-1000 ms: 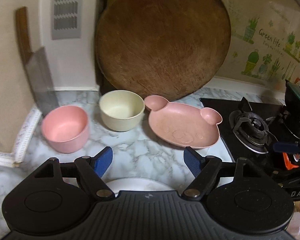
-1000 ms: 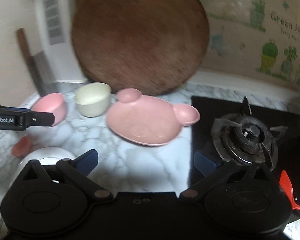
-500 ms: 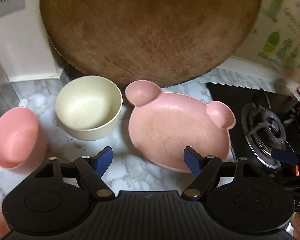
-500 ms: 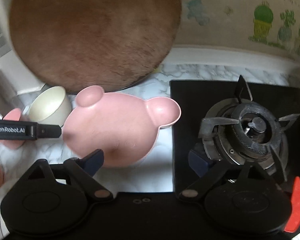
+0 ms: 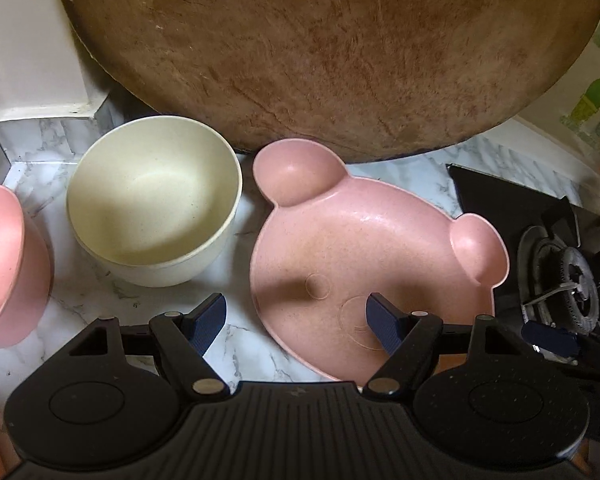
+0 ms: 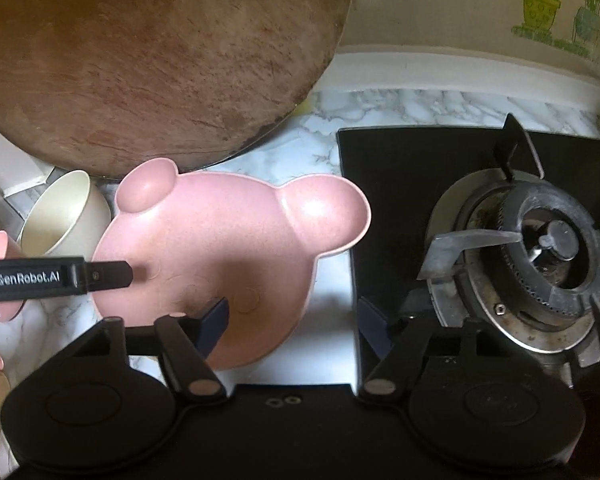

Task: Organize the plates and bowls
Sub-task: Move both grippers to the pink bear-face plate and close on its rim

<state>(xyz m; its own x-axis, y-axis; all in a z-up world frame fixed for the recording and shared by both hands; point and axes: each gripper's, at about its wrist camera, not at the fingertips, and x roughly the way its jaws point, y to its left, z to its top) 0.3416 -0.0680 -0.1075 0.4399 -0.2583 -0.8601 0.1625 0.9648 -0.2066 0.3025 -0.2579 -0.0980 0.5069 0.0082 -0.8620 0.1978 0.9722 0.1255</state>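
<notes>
From my left wrist, my left gripper (image 5: 296,320) hangs over the near-left rim of the pink bear plate (image 5: 364,264), which lies flat on the marble counter (image 5: 100,296) just beside the cream bowl (image 5: 152,208). One pad is over the counter, the other over the plate's floor; the jaws have just been closing a little, yet stand apart with only the rim below them, nothing pinched. To do this well I judge I should come down until the rim sits deep between the pads before I squeeze. The plate's ears point away toward the round wooden board (image 5: 332,52), and its long axis runs ear to ear, left to right and slightly down.

From my right wrist, my right gripper (image 6: 294,326) straddles the plate's (image 6: 220,248) right edge beside the black hob (image 6: 420,168). Its jaws have just been closing too, still gaping and gripping nothing. Here the ears point up toward the board (image 6: 160,48), and both grips should close together so the plate lifts level.
</notes>
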